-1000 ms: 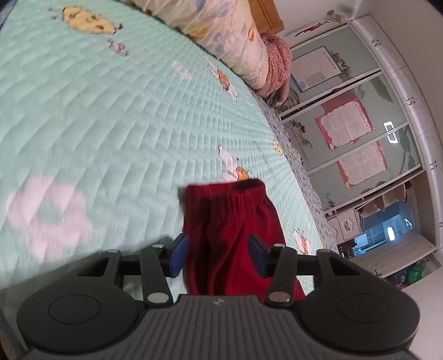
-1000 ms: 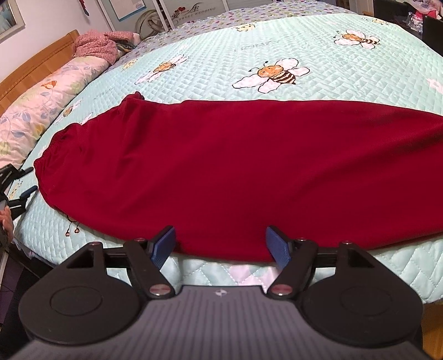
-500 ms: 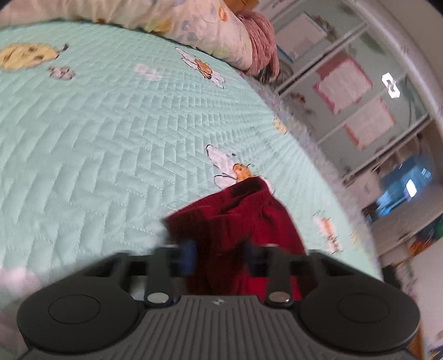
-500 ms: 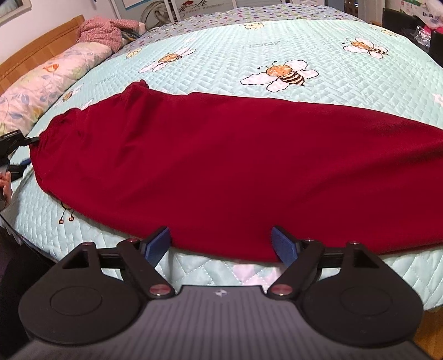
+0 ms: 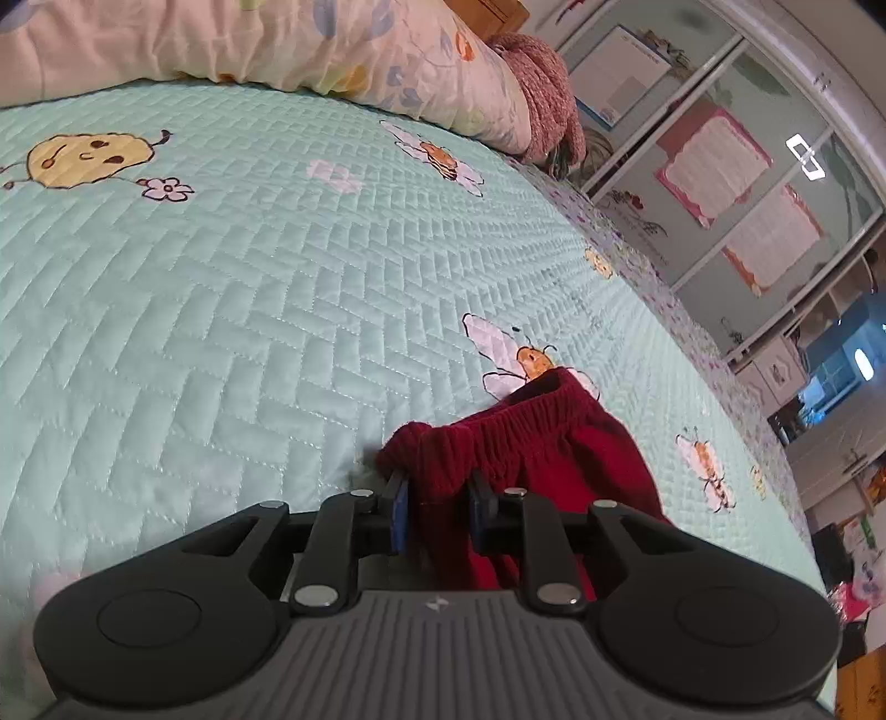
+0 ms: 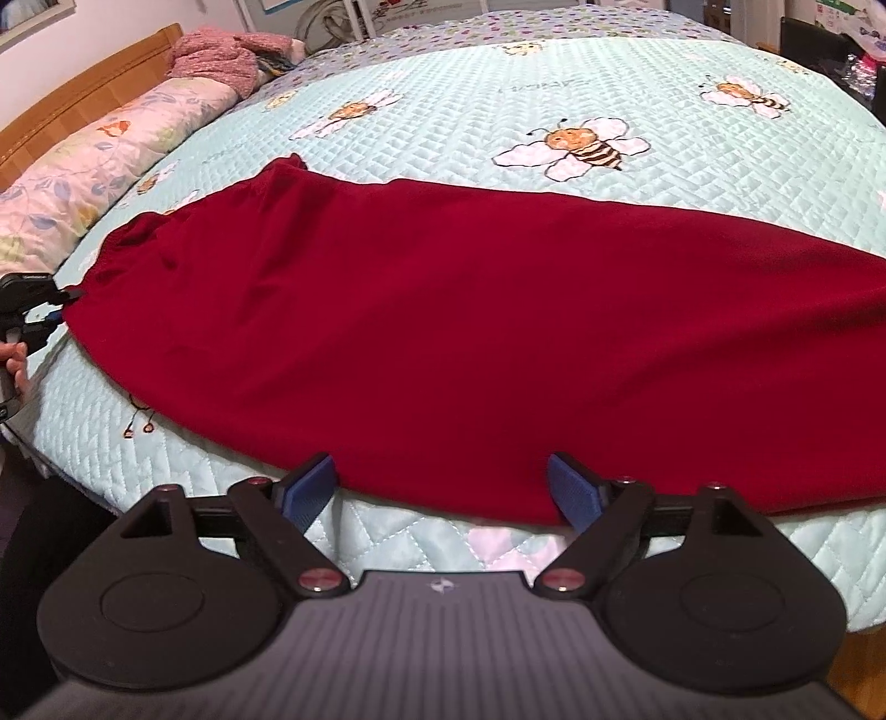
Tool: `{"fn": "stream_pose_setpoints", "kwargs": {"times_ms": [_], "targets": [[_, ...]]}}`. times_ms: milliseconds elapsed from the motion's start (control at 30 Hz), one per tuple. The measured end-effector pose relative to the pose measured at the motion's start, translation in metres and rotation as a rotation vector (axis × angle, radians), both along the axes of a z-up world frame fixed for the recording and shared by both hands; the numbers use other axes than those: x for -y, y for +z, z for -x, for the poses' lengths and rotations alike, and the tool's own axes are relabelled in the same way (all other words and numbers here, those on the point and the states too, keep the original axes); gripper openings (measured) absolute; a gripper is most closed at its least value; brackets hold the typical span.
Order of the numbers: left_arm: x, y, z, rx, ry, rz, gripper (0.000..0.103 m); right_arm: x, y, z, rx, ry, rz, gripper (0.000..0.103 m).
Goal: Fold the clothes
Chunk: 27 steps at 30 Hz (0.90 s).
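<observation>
Dark red trousers (image 6: 470, 310) lie stretched out flat across the mint bee-print quilt (image 6: 692, 99). In the left wrist view their elastic waistband (image 5: 531, 415) is bunched up, and my left gripper (image 5: 437, 509) pinches a fold of it between the blue pads, whose jaws are easing slightly apart. The same gripper (image 6: 33, 315) shows at the trousers' left end in the right wrist view. My right gripper (image 6: 443, 487) hovers at the near long edge of the trousers. Its jaws are opening wide, with the cloth's edge lying between the fingers but untouched by the pads.
A floral pillow (image 5: 277, 39) and a pink knitted garment (image 5: 548, 94) sit at the head of the bed, by the wooden headboard (image 6: 72, 99). Wardrobe doors (image 5: 720, 166) stand beyond the far side. The mattress edge (image 6: 498, 543) drops off just under my right gripper.
My left gripper went from open around the waistband to closed on it, bunching and lifting the cloth. My right gripper's fingers spread wider while staying in place.
</observation>
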<state>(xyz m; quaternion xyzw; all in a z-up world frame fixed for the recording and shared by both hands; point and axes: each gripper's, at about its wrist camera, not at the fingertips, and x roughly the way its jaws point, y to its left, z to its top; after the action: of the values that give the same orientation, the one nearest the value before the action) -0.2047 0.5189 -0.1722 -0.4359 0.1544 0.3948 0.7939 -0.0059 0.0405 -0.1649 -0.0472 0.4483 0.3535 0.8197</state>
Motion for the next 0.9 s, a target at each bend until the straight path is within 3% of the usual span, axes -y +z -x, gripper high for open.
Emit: {"fn": "stream_pose_setpoints", "kwargs": {"times_ms": [167,267,367,467,600,700,733,767,800,900], "targets": [[0.003,0.003,0.029,0.11,0.138,0.083,0.032,-0.001,0.0,0.0,0.002,0.041,0.007,0.089],[0.016,0.025,0.033,0.088,0.158,0.029,0.032,-0.001,0.0,-0.001,-0.005,0.069,0.007,0.092],[0.031,0.051,0.007,0.09,0.004,-0.088,0.039,-0.004,-0.001,-0.002,-0.002,0.109,0.03,0.094],[0.037,0.068,-0.032,0.081,-0.147,-0.138,0.043,-0.009,-0.001,0.0,0.005,0.149,0.053,0.099],[0.024,0.065,-0.079,0.095,-0.25,-0.127,0.046,-0.013,-0.005,0.006,0.039,0.18,0.082,0.103],[-0.001,0.033,-0.101,0.01,-0.275,-0.066,0.046,-0.015,-0.006,0.008,0.06,0.219,0.112,0.103],[-0.015,0.017,-0.1,-0.063,-0.235,-0.021,0.041,-0.015,-0.006,0.007,0.056,0.229,0.114,0.103],[-0.027,0.002,-0.097,-0.115,-0.196,0.026,0.0,-0.014,-0.005,0.004,0.044,0.231,0.109,0.103],[-0.035,-0.008,-0.087,-0.1,-0.169,0.066,0.003,-0.012,-0.003,0.001,0.025,0.223,0.093,0.103],[-0.035,-0.017,-0.066,0.012,-0.181,0.08,0.003,-0.005,0.0,-0.009,-0.045,0.184,0.036,0.103]]}}
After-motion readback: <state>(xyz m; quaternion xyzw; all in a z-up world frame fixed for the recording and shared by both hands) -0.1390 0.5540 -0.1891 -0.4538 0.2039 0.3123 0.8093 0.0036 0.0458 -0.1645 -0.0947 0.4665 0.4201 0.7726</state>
